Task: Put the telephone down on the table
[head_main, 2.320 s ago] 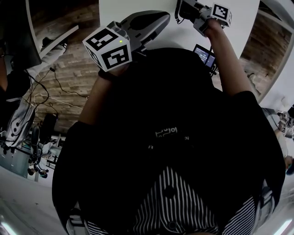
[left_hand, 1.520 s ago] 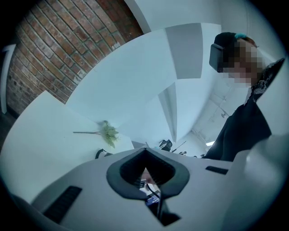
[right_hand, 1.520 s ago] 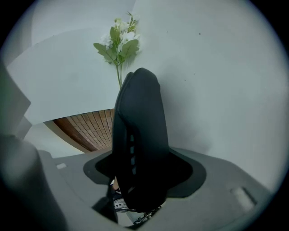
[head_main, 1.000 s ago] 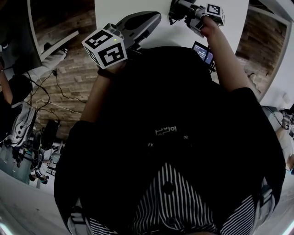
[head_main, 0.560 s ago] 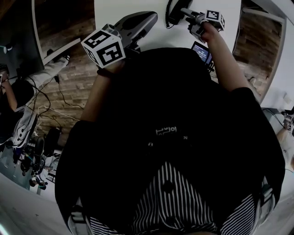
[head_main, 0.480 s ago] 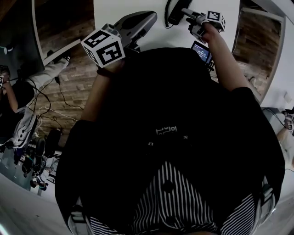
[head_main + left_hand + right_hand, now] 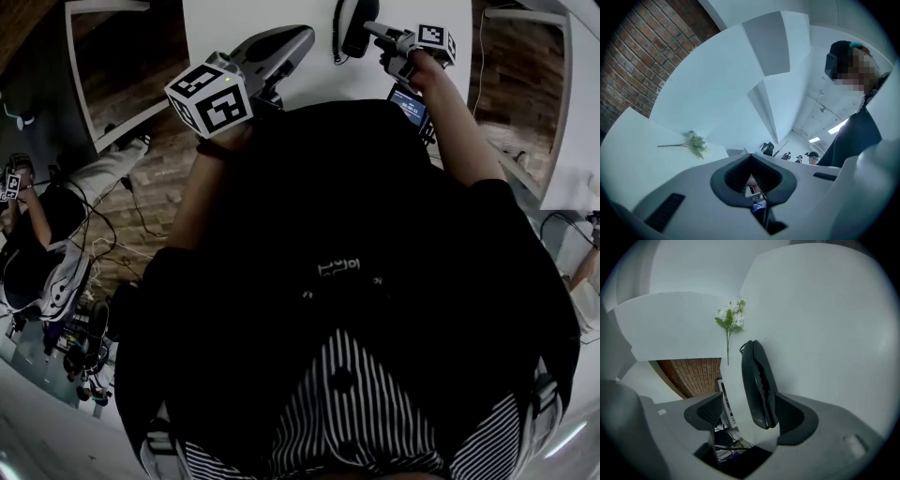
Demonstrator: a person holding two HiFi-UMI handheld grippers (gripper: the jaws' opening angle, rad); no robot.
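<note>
- The white tabletop [image 7: 234,19] fills the top middle of the head view, and its left and right edges drop off to brick-patterned flooring [image 7: 141,150] on either side.
- Bare white surface lies open around and beyond both tools. The only other thing on it is a green artificial sprig with small white blossoms [image 7: 731,319], well beyond the handset in the right gripper view.
- The same sprig [image 7: 696,143] shows in the left gripper view, lying flat on white with clear surface around it.
- A small lit screen [image 7: 410,103] sits just under the person's right forearm, near the body.
- The dark grey telephone handset [image 7: 759,385] lies on the tabletop [image 7: 825,333], its length running away from the camera, with its cord [image 7: 335,37] trailing off its far end.
- The right gripper [image 7: 751,416] has its claw spread wide. The handset's near end sits in that opening, close against the pad on the right, while clear space shows between it and the pad on the left.
- In the head view, the handset [image 7: 354,23] sits just past the tips of the right gripper [image 7: 372,29].
- The left gripper [image 7: 752,185] has its pads drawn together to a narrow slit with nothing between them.
- In the head view, the left gripper [image 7: 298,39] reaches over the table's left part, apart from the handset.
</note>
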